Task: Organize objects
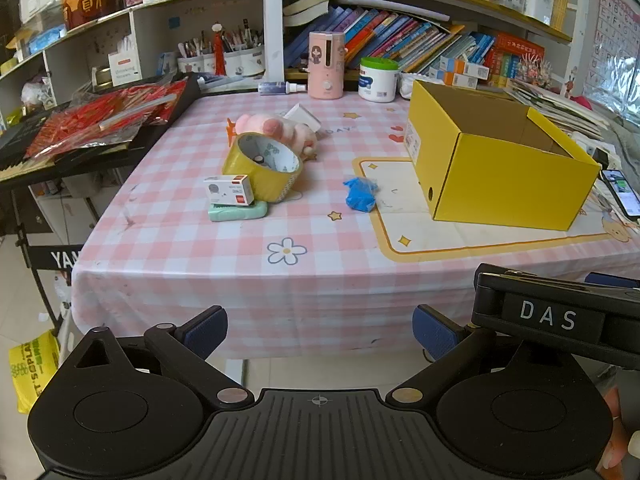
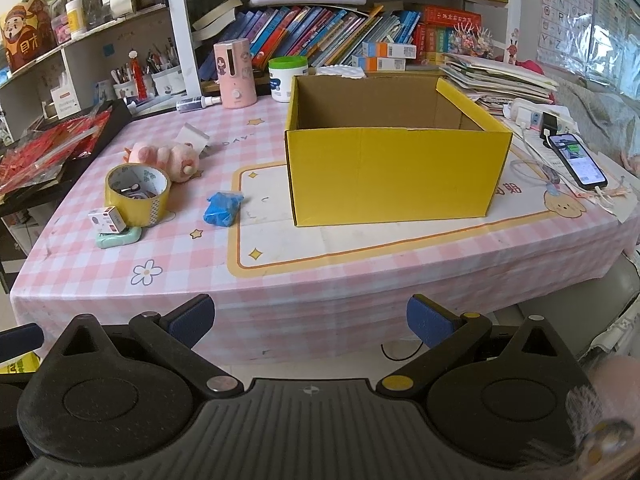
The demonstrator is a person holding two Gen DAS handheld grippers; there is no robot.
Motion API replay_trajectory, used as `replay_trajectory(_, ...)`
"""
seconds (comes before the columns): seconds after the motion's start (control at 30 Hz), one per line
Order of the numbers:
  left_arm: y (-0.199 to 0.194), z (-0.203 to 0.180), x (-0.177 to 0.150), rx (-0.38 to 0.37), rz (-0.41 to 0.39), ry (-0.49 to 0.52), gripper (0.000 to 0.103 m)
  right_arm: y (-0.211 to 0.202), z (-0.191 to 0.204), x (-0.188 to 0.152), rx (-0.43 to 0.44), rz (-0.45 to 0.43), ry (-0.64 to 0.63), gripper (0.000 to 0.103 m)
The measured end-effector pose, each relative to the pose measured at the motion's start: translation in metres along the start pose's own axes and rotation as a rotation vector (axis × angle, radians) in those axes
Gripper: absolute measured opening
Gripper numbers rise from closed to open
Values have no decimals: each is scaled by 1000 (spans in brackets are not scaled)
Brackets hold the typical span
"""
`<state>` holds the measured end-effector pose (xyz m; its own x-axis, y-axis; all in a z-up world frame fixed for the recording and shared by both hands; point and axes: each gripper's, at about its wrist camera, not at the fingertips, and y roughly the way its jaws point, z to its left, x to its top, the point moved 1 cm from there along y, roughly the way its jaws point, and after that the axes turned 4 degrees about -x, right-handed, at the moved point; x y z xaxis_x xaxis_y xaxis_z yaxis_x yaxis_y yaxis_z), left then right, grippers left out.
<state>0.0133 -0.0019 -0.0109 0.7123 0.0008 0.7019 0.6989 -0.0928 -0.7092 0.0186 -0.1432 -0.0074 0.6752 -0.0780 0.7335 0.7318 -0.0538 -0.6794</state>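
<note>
Both my left tongs (image 1: pixel 320 330) and right tongs (image 2: pixel 310 322) hung wide open and empty, short of the bench (image 2: pixel 360 280). The tape roll (image 2: pixel 137 194) stood left of the yellow box (image 2: pixel 392 176), hole upward; I judged pinching its wall from above best.

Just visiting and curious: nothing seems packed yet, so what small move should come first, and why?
Probably reach the left tool forward toward the blue bundle. Both tools are open and short of the table, the yellow box looks empty, and the bundle lies nearest it.
</note>
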Motion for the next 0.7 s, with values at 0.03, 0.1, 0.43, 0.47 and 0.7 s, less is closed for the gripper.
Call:
replay_trajectory(0.03, 0, 0, 0, 0, 0, 0, 100, 0, 0, 0, -1, 0, 0, 103)
replay_trajectory(0.1, 0, 0, 0, 0, 1, -1, 100, 0, 0, 0, 0, 1, 0, 103)
replay_trajectory(0.43, 1, -1, 0, 2, 3, 0, 100, 0, -1, -1, 3, 3, 2, 103)
replay_trajectory(0.47, 1, -1, 0, 2, 3, 0, 100, 0, -1, -1, 3, 3, 2, 103)
replay_trajectory(0.7, 0, 3, -2, -10, 7, -15, 100, -1, 0, -1, 6, 0, 3, 103)
